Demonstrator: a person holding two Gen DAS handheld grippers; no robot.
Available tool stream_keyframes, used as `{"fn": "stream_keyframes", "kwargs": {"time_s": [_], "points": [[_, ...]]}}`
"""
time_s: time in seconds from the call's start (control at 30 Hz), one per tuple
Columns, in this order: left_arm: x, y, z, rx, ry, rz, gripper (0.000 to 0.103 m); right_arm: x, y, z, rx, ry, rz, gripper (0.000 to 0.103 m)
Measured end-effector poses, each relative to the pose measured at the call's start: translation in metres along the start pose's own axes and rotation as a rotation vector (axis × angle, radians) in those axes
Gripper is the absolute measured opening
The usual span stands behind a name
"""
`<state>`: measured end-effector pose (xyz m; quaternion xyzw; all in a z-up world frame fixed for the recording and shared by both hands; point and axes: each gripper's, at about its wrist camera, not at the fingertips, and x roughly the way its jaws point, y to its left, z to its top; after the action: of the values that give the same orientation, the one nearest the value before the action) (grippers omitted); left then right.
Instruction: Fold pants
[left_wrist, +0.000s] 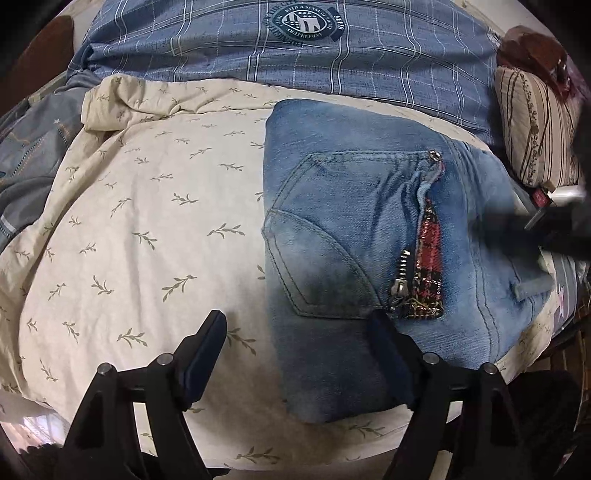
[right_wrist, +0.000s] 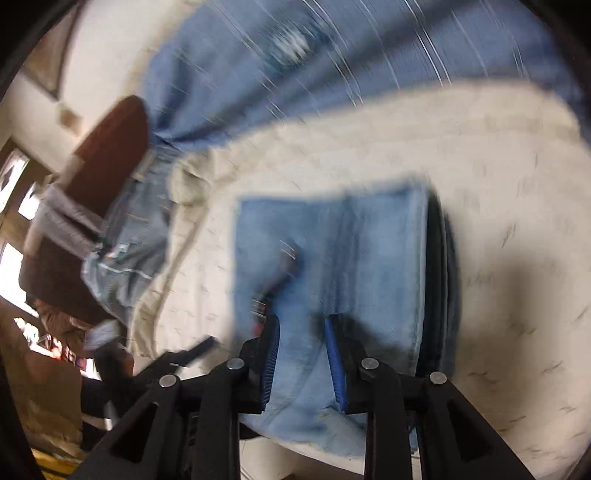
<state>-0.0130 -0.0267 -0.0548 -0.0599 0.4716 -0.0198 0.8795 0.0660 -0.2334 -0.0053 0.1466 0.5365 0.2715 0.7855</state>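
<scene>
The pants (left_wrist: 354, 229) are light blue jeans, folded into a compact block on a cream leaf-print bedsheet (left_wrist: 147, 206). A back pocket, a zipper and a red plaid patch face up. My left gripper (left_wrist: 299, 332) is open, low over the near edge of the jeans, with its right finger over the denim and its left finger over the sheet. In the blurred right wrist view the jeans (right_wrist: 332, 251) lie just ahead, and my right gripper (right_wrist: 303, 332) has its fingers partly apart with denim lying between them. The right gripper also shows as a dark blur in the left wrist view (left_wrist: 554, 225).
A blue plaid quilt (left_wrist: 295, 51) lies bunched along the far side. A striped pillow (left_wrist: 535, 129) sits at the far right. More denim clothing (left_wrist: 29, 155) lies at the left edge. A brown headboard or chair (right_wrist: 92, 184) stands left in the right wrist view.
</scene>
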Motion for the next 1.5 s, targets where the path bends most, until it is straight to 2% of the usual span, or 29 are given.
{"fn": "stream_keyframes", "kwargs": {"time_s": [0.07,0.13,0.27,0.4,0.5,0.6,0.7,0.73,0.83,0.87,1.03,1.17,1.27,1.33,1.43,1.5], "points": [[-0.001,0.006,0.002,-0.016,0.003,-0.037,0.082,0.025,-0.019,-0.008,0.048,0.065,0.001,0.028],[-0.008,0.013,0.004,-0.037,-0.015,-0.057,0.082,0.022,-0.026,-0.011,0.081,0.035,0.044,0.027],[-0.025,0.03,0.005,-0.104,-0.071,-0.074,0.082,0.019,-0.019,-0.015,0.039,0.023,0.0,0.027],[0.003,0.014,-0.004,-0.027,0.016,-0.034,0.082,0.017,-0.012,-0.012,0.034,0.041,-0.037,0.028],[0.004,0.009,-0.005,-0.003,-0.005,-0.004,0.081,0.001,0.01,-0.002,-0.053,0.021,-0.092,0.028],[0.006,0.012,-0.003,-0.012,0.008,-0.016,0.081,-0.016,0.033,0.022,-0.093,-0.042,-0.054,0.029],[0.006,0.015,-0.004,-0.026,0.013,-0.022,0.082,-0.003,0.038,0.05,-0.108,-0.043,-0.039,0.042],[0.006,0.016,-0.003,-0.029,0.013,-0.022,0.082,0.012,0.031,0.06,-0.091,-0.014,-0.05,0.058],[0.001,0.014,-0.005,-0.039,0.005,-0.027,0.082,0.054,0.002,0.07,-0.017,0.079,-0.065,0.056],[0.0,0.014,-0.004,-0.042,0.005,-0.029,0.082,0.058,-0.001,0.071,-0.018,0.069,-0.064,0.055],[-0.003,0.023,-0.002,-0.072,-0.002,-0.062,0.081,0.034,0.016,0.066,-0.057,0.046,-0.088,0.055],[0.0,0.029,-0.001,-0.093,0.006,-0.088,0.081,0.009,0.015,0.052,-0.074,-0.002,-0.054,0.059],[0.0,0.031,0.0,-0.112,0.01,-0.112,0.081,0.04,-0.013,0.044,-0.031,0.087,-0.113,0.059],[-0.007,0.035,0.0,-0.121,-0.008,-0.124,0.081,0.035,-0.021,0.044,0.02,0.058,-0.073,0.059],[-0.018,0.049,0.0,-0.141,-0.046,-0.12,0.081,0.015,-0.006,0.044,-0.029,0.027,-0.09,0.059],[-0.021,0.064,-0.001,-0.19,-0.055,-0.13,0.081,0.001,0.005,0.044,-0.063,-0.006,-0.092,0.059]]}}
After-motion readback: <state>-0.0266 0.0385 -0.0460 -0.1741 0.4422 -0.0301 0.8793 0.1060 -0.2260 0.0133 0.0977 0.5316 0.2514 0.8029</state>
